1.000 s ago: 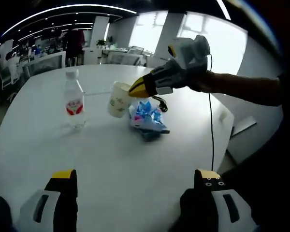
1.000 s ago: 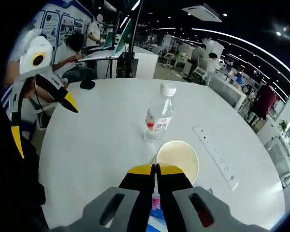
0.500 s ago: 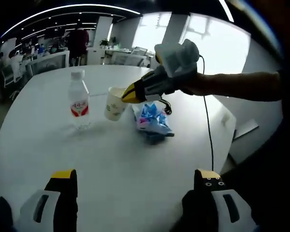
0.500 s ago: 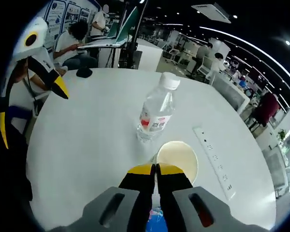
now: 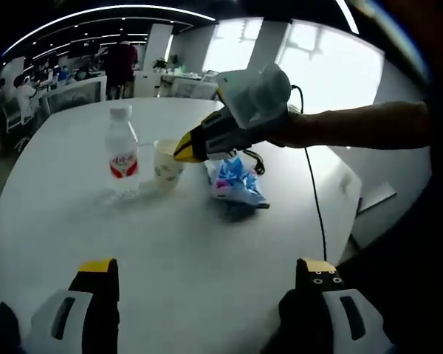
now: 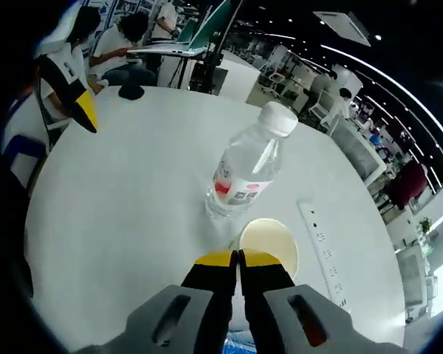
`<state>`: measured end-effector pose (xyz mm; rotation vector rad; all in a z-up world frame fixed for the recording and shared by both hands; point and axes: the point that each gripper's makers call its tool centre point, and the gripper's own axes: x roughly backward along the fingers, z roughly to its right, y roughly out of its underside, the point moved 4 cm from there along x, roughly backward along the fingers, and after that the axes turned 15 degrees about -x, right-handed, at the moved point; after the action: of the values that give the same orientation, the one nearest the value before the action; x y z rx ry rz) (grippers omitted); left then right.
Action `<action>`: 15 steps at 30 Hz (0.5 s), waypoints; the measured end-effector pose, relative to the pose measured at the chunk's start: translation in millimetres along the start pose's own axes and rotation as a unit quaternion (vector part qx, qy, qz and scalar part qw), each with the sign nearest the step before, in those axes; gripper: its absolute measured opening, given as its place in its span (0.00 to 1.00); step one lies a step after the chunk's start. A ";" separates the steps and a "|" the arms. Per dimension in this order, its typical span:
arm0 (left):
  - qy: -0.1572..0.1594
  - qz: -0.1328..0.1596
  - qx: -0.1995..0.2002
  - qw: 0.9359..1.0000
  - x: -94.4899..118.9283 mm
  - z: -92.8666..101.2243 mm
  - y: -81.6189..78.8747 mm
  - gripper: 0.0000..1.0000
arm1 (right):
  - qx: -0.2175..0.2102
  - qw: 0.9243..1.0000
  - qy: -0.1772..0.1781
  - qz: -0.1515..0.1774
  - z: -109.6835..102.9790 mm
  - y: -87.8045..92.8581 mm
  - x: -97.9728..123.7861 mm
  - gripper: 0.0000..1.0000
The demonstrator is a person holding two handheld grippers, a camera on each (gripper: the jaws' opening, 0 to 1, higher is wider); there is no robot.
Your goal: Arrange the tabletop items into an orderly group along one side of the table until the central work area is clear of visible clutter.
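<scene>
Left to right, left gripper view. My left gripper (image 5: 204,295): jaws spread wide, holding nothing, low over bare white counter (image 5: 170,243), which is smooth and matte. Water bottle (image 5: 122,153): clear thin plastic, white cap, red label, upright; looks near full, so prob. moderately heavy, slick, dents under hard squeeze, so best taken at the label band, mid-body. Paper cup (image 5: 166,164): just beside bottle, pale w/ green print, upright, base at or just off the counter. Light, thin-walled, crushes easily; rim is the stiffest part. My right gripper (image 5: 186,147): jaws pinch cup's near rim wall, pressed together on it. Blue snack bag (image 5: 236,183): just beside cup, crinkly foil-type film, soft, light, prob. slippery; grab a crimped edge. Black cable (image 5: 314,199) trails over counter edge.

Right gripper view: white power strip (image 6: 323,247) lies right of cup, rigid, flat.
</scene>
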<state>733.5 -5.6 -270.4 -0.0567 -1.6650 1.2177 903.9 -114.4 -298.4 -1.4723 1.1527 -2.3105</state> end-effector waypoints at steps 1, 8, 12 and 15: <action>0.000 0.000 0.001 1.000 -0.6 -1.5 1.2 0.98 | 0.002 1.000 -0.002 0.000 -0.1 -0.2 -2.1 0.00; 0.000 -0.002 0.005 1.000 -2.5 -0.3 1.9 0.98 | 0.026 1.000 -0.004 0.000 -4.6 -1.1 -10.4 0.00; 0.002 -0.004 0.006 1.000 -3.5 1.3 2.2 0.98 | 0.031 0.999 -0.005 0.001 -6.3 -3.4 -12.9 0.00; 0.002 -0.006 0.007 1.000 -3.9 1.8 3.3 0.97 | 0.031 0.999 -0.009 -0.001 -7.6 -2.6 -14.7 0.00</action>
<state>732.5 -7.4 -275.4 -0.0409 -1.6505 1.2186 905.5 -101.2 -308.5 -1.4696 1.0642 -2.3090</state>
